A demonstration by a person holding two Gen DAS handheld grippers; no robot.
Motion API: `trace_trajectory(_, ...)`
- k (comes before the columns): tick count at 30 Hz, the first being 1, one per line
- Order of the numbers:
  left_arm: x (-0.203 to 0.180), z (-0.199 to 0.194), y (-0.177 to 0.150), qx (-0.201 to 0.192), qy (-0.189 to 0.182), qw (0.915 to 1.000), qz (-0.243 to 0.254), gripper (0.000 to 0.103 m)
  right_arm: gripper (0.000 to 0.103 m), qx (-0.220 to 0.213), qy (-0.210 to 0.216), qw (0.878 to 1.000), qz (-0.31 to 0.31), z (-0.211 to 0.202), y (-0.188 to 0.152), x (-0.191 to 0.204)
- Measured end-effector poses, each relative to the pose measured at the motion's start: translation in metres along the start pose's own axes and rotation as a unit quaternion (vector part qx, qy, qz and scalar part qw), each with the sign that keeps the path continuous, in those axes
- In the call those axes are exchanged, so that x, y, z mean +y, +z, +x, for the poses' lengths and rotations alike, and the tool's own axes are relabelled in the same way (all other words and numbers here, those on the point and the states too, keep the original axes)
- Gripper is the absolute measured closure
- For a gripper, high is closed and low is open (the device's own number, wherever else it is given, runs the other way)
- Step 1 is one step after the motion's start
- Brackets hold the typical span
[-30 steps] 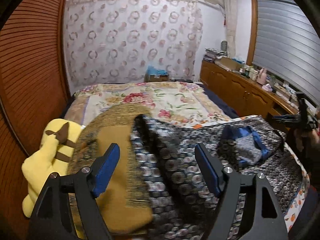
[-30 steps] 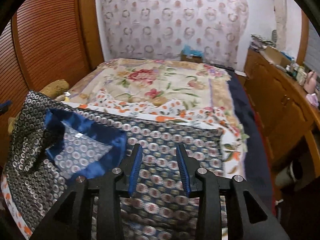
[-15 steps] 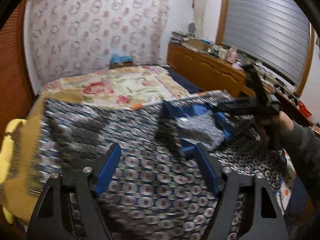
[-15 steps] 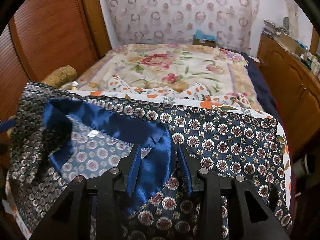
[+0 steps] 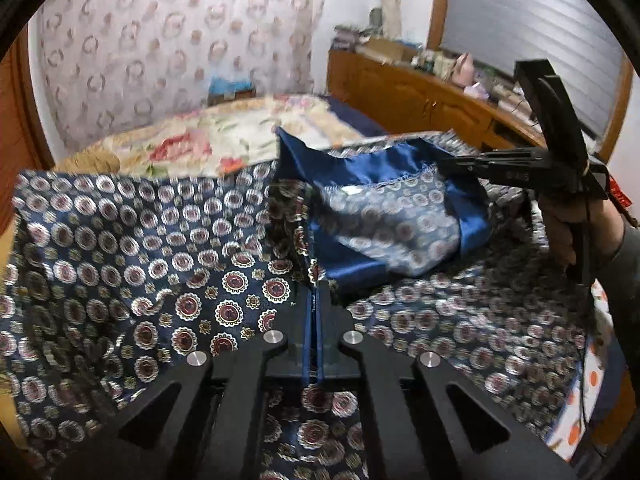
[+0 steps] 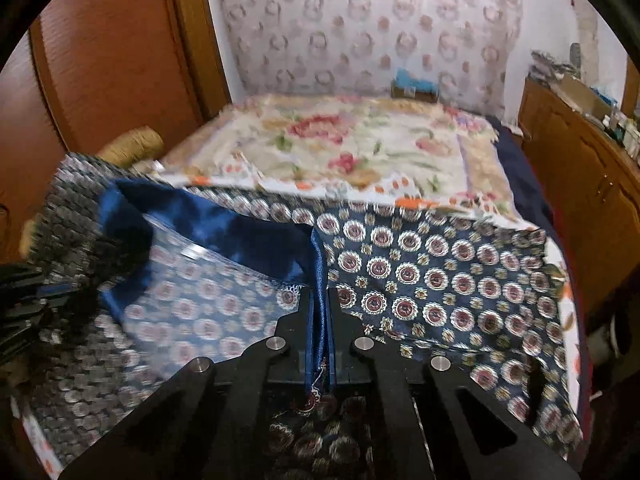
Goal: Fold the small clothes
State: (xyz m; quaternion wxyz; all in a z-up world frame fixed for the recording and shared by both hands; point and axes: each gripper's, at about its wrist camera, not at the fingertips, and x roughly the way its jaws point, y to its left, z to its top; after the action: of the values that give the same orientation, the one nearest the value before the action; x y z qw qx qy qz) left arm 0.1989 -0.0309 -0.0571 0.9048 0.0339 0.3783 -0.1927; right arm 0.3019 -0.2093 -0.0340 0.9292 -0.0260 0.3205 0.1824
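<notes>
Garment (image 5: 168, 248): patterned, blue-lined, spread on bed (image 6: 360, 148), unfolded. Your left gripper (image 5: 314, 300) and right gripper (image 6: 320, 308) each pinch its cloth; folding remains.

Patterned garment (image 5: 224, 280), navy satin with red-and-silver medallions, spread wide across the bed ahead of my jaws. Its opening shows a plain blue lining (image 5: 372, 168) and the paler reverse of the weave. My left jaws are closed on a fold of the cloth that rises just ahead of their tips; the printed face extends to their left, the lining to their right. My right jaws pinch the blue-lined edge (image 6: 318, 320), which runs upright between them; the lining lies to their left, the printed face (image 6: 432, 276) to their right.
</notes>
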Motion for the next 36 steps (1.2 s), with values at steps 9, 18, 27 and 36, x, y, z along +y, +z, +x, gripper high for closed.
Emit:
trace_trajectory(9,-0.009,-0.081,-0.03,-0.053,-0.002,0.9984,0.016,0.1,0.098,-0.098,0.041,0.994,-0.01,-0.117,-0.059,0.018)
trace_trajectory(18,-0.004,-0.097,-0.068,-0.046,0.01,0.9989,-0.003,0.097,0.098,-0.068,0.048,0.997,0.007,-0.165,-0.146,0.027)
trace_trajectory(27,0.011,-0.118,-0.077,-0.077,0.011,0.9963,-0.037,0.052,0.071,-0.062,-0.006,0.998,-0.008,-0.196,-0.165,0.023)
trace_trajectory(36,0.024,-0.137,-0.085,-0.113,0.064,0.9899,-0.059,0.024,0.062,-0.085,-0.044,0.995,0.008,-0.209,-0.169,0.016)
